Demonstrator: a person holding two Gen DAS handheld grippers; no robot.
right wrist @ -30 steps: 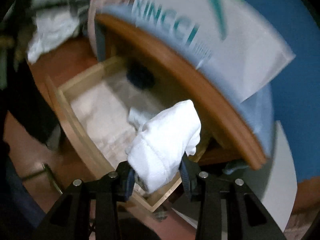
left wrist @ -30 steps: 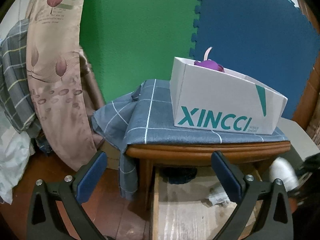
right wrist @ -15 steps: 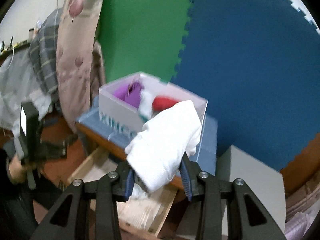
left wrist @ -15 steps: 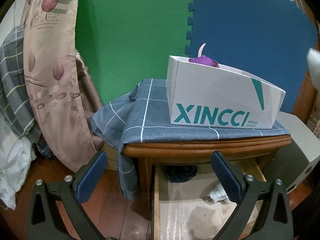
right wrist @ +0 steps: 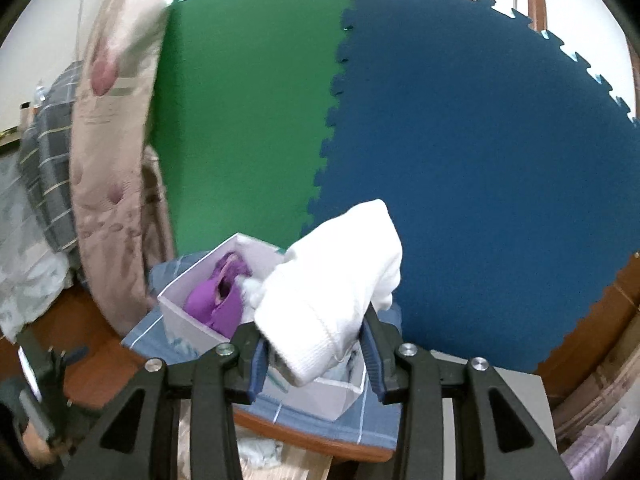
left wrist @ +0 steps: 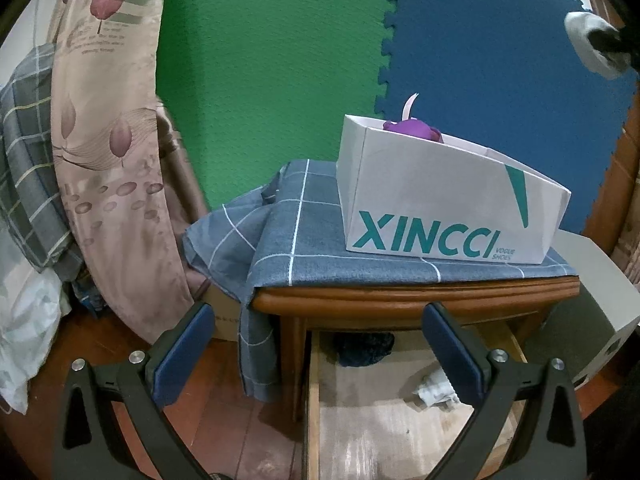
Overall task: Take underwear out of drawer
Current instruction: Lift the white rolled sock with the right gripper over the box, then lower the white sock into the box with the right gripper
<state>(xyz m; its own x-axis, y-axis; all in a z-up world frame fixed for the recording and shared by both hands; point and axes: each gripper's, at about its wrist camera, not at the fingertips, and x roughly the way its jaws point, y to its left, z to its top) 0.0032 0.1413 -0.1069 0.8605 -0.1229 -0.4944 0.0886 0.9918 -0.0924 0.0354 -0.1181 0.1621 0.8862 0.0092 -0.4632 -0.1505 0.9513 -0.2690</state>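
Note:
My right gripper (right wrist: 314, 354) is shut on a white folded underwear (right wrist: 332, 292) and holds it high above the white XINCCI box (right wrist: 176, 316), which has a purple garment (right wrist: 218, 300) inside. The left wrist view shows the same white piece (left wrist: 592, 46) at the top right, above the box (left wrist: 436, 200). My left gripper (left wrist: 320, 350) is open and empty in front of the open wooden drawer (left wrist: 314, 412). A dark blue garment (left wrist: 364, 348) and a pale crumpled piece (left wrist: 436, 386) lie in the drawer.
The box stands on a wooden nightstand (left wrist: 400, 298) covered by a blue checked cloth (left wrist: 280, 236). Green and blue foam mats (left wrist: 280, 60) line the wall. Floral bedding (left wrist: 104, 152) hangs at the left. A white cabinet (left wrist: 592, 292) stands at the right.
My right gripper has risen from the drawer with the white underwear and now hangs over the box. My left gripper has barely moved.

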